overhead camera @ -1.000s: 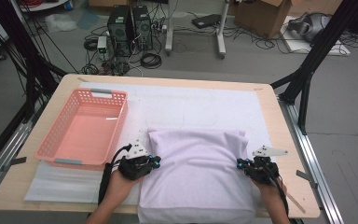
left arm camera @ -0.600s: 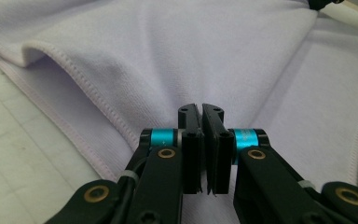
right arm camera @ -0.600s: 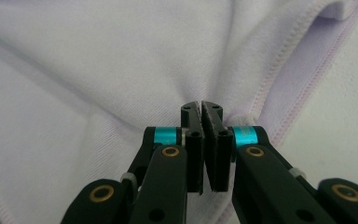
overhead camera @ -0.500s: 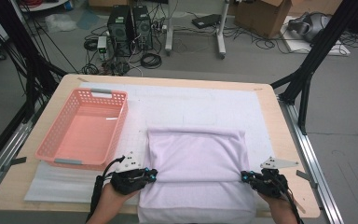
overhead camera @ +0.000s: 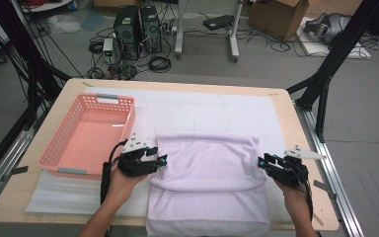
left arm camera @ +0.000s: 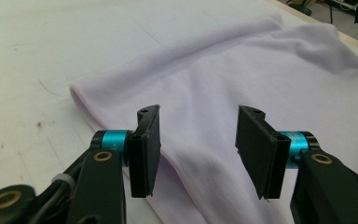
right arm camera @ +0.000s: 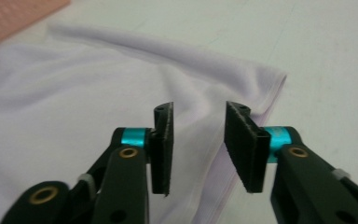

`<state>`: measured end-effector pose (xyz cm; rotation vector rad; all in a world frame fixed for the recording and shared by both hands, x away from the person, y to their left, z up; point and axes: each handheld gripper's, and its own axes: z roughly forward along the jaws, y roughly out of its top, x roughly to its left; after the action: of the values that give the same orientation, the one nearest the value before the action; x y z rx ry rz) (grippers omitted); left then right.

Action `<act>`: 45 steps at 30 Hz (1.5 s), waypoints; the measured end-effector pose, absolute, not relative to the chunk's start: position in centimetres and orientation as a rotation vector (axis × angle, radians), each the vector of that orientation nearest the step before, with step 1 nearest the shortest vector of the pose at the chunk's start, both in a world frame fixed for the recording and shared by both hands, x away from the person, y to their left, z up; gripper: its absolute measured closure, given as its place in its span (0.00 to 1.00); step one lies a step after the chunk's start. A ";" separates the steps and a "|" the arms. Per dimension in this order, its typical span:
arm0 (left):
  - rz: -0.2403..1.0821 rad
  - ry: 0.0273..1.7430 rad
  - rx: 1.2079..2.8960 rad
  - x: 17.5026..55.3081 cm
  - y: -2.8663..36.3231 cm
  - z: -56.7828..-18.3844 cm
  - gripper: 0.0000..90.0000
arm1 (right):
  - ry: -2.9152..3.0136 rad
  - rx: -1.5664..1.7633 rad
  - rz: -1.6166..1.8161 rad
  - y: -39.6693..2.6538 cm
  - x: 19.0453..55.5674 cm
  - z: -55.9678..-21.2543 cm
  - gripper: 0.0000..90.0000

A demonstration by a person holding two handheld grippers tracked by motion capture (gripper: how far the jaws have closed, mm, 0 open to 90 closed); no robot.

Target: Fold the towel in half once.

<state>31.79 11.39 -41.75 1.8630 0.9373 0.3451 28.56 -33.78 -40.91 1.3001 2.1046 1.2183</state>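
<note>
A folded lilac towel (overhead camera: pixel 209 187) lies just right of the pink basket (overhead camera: pixel 89 136); left gripper (overhead camera: pixel 164 160) and right gripper (overhead camera: pixel 259 163), jaws just opened apart, flank it, gripping nothing.

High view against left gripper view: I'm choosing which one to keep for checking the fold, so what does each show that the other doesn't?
High view alone: the pink basket beside the lilac cloth, the wooden table edge, and both hands with the left tongs and right tongs at the fold's two ends. Left gripper view alone: the gap between its open pads, nothing pinched, and the rounded fold edge close up. Shared: the cloth, the white mat, the left tongs.
</note>
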 end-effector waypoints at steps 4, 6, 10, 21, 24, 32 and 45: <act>0.341 0.965 1.895 34.4 10.8 -42.6 0.60 | 2.189 1.267 1.132 -32.5 32.1 -41.3 0.87; 0.344 0.999 1.910 35.5 10.4 -43.1 0.61 | 2.228 1.267 1.077 -31.7 33.7 -41.6 0.87; 0.386 1.048 1.983 37.4 9.4 -44.1 0.66 | 2.286 1.303 1.022 -30.6 36.4 -42.6 0.87; 0.567 1.177 1.956 41.0 8.6 -44.6 0.69 | 2.134 1.404 0.891 -29.7 40.2 -44.1 0.77; 0.540 1.197 1.921 40.9 8.6 -44.5 0.62 | 2.106 1.421 0.892 -29.8 40.4 -43.9 0.72; 0.475 1.235 1.914 40.2 9.9 -43.7 0.46 | 2.020 1.458 1.028 -32.8 38.7 -42.0 0.62; 0.398 1.263 2.005 39.5 9.5 -44.0 0.38 | 2.096 1.540 0.973 -33.8 36.2 -44.2 0.60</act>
<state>39.48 9.52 -44.04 2.0049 1.2629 0.3981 36.24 -33.76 -44.17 1.5403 2.0962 0.9728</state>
